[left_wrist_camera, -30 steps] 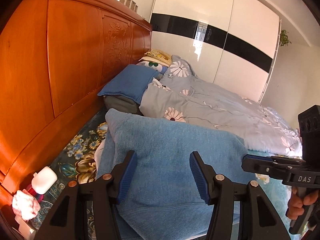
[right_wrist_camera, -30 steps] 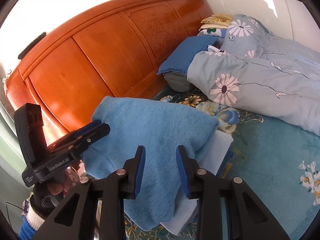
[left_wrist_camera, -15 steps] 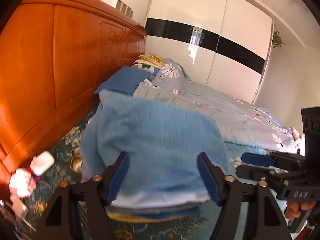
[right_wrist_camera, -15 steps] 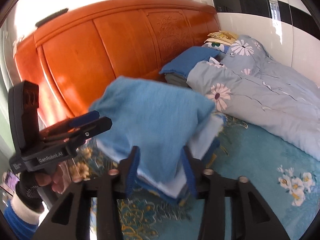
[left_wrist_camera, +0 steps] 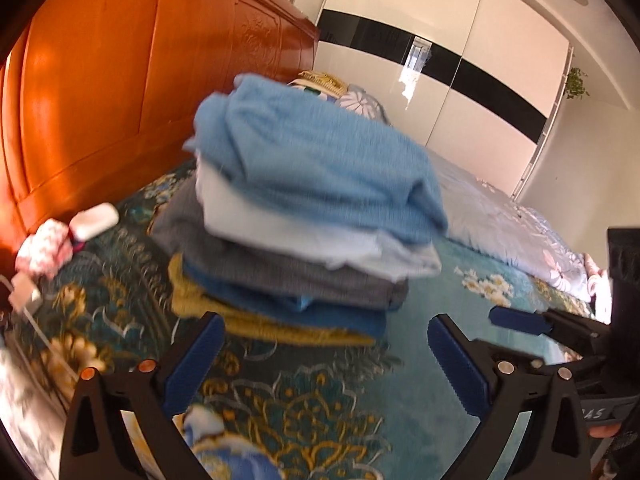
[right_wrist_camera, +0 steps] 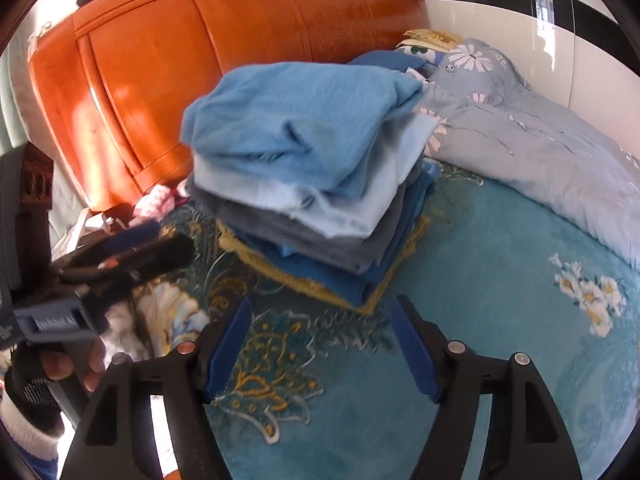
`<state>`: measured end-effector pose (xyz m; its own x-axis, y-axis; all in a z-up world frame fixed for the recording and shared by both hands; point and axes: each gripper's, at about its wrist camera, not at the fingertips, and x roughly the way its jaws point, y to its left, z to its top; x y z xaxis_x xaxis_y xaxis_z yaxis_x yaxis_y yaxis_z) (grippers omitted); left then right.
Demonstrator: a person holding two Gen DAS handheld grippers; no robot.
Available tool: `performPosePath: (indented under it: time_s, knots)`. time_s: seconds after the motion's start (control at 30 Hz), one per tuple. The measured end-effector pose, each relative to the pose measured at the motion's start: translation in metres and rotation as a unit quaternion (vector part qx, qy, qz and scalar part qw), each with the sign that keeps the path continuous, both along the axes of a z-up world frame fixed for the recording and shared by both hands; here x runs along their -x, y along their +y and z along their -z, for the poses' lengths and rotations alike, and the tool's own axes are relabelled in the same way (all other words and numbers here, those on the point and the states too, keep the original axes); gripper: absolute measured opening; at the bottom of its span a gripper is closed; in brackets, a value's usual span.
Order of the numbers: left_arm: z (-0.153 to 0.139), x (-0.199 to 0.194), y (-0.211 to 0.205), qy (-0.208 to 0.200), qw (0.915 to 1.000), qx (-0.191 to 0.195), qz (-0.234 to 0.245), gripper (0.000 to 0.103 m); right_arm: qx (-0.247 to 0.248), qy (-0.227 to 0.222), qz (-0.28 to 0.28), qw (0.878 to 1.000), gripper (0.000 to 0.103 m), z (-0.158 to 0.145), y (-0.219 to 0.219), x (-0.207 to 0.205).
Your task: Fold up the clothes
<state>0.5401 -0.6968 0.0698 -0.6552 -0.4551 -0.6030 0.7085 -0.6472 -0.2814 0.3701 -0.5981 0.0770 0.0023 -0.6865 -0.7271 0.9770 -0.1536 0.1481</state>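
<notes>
A folded light blue sweater (left_wrist_camera: 320,160) (right_wrist_camera: 296,128) tops a stack of folded clothes on the teal floral bedspread (left_wrist_camera: 304,400) (right_wrist_camera: 500,320). Under it lie a pale blue piece (left_wrist_camera: 304,236), a grey one (right_wrist_camera: 304,236), a darker blue one and a mustard one (left_wrist_camera: 256,320). My left gripper (left_wrist_camera: 326,346) is a little short of the stack, its jaws opening wide with nothing between them. My right gripper (right_wrist_camera: 320,332) also stands back from the stack, jaws opening and empty. Each gripper shows at the edge of the other's view, held by a hand (right_wrist_camera: 68,364).
An orange wooden headboard (left_wrist_camera: 120,92) runs along the left. A grey flowered duvet (right_wrist_camera: 540,148) and pillows (right_wrist_camera: 424,40) lie beyond the stack. Small items, a white case (left_wrist_camera: 96,220) and a pink cloth (left_wrist_camera: 44,248), sit by the headboard. A white and black wardrobe (left_wrist_camera: 460,72) stands behind.
Both grippers have let go of the light blue sweater, pulled back from the stack and widened their jaws. The sweater now rests on top of the stack.
</notes>
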Motion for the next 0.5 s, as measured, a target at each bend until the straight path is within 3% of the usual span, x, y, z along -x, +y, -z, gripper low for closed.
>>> performPosePath:
  time_s: [0.17, 0.23, 0.5]
  knots:
    - [0.019, -0.020, 0.014, 0.004, 0.9995, -0.013, -0.028, 0.103, -0.006, -0.001, 0.002, 1.000, 0.077, 0.004, 0.014, -0.009]
    - [0.026, -0.027, 0.017, 0.002, 0.9989, -0.015, -0.045, 0.103, -0.006, 0.002, 0.006, 1.000, 0.093, 0.006, 0.019, -0.011]
    - [0.040, -0.034, 0.039, -0.004, 0.9982, 0.025, -0.054, 0.103, -0.010, -0.004, 0.023, 1.000, 0.095, 0.021, 0.040, -0.011]
